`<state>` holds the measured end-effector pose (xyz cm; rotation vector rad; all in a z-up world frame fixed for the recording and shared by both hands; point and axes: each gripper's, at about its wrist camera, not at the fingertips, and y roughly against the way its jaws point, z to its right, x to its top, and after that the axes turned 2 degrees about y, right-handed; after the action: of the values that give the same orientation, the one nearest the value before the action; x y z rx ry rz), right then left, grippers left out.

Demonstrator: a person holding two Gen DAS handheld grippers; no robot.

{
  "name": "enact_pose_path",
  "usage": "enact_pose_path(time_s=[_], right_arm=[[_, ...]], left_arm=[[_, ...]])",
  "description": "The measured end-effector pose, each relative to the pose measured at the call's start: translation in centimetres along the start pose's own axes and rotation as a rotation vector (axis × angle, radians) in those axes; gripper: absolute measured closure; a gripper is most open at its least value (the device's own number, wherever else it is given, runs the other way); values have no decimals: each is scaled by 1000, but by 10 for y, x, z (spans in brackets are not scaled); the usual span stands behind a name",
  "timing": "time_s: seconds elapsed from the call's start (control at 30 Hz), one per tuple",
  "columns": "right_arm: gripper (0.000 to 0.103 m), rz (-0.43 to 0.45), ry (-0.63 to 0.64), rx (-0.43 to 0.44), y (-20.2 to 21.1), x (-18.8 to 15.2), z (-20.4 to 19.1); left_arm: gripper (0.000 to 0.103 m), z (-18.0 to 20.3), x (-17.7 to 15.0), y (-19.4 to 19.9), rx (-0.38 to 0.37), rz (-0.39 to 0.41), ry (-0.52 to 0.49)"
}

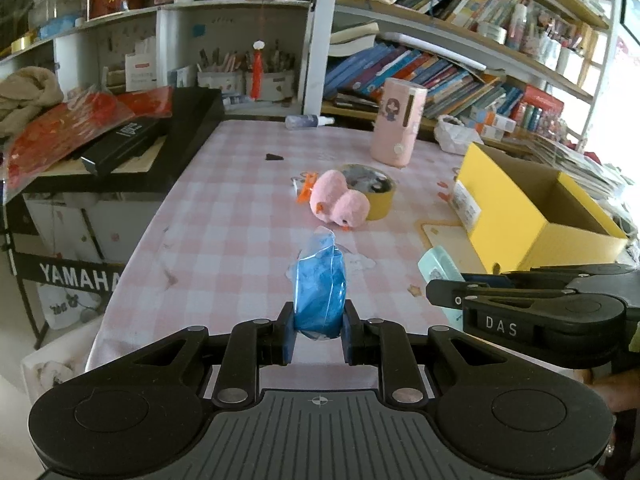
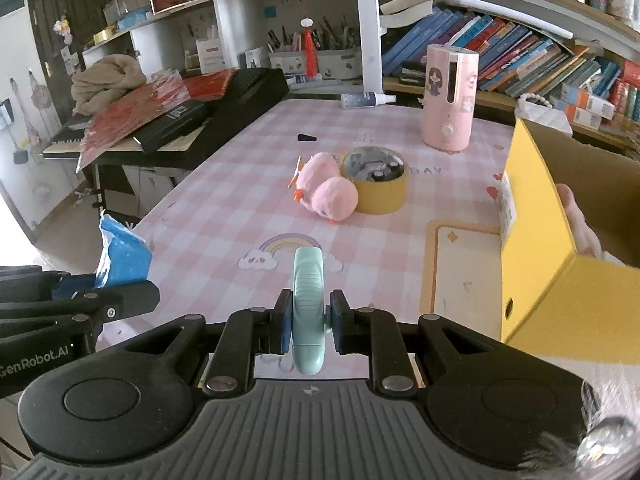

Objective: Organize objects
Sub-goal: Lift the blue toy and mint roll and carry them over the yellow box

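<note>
Toys (image 1: 338, 202) crowd checkered table (image 1: 224, 216) (bookshelves (image 1: 440, 72) behind).

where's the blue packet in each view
Left wrist: blue packet at lower centre, clamped between the left hand-held gripper's pads.
Right wrist: blue packet at the left edge, above the other tool's black fingers.
Shared landmark: the pink plush leaning on the yellow tape roll mid-table.

I see open checked tablecloth (image 2: 224, 216) ahead and to the left; the pink plush (image 2: 326, 190) and tape roll (image 2: 380, 192) block the centre, the yellow box (image 2: 560, 292) walls off the right.
</note>
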<state>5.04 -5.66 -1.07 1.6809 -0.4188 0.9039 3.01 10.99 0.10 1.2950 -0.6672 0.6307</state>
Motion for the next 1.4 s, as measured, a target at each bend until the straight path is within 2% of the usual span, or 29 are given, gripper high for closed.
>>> enact_pose_path(time_s=[0.33,0.63,1.4], right_arm=[[85,21,-69,-53,42,-38,-1],[85,19,-166,-121,72,-76,10],[85,38,-343,-310,120,-113,66]], left_arm=[[83,22,-27,26,-65,-11,-78],[83,47,-46,34,-144,-46,-160],[83,119,-44,17,-324,-65,-332]])
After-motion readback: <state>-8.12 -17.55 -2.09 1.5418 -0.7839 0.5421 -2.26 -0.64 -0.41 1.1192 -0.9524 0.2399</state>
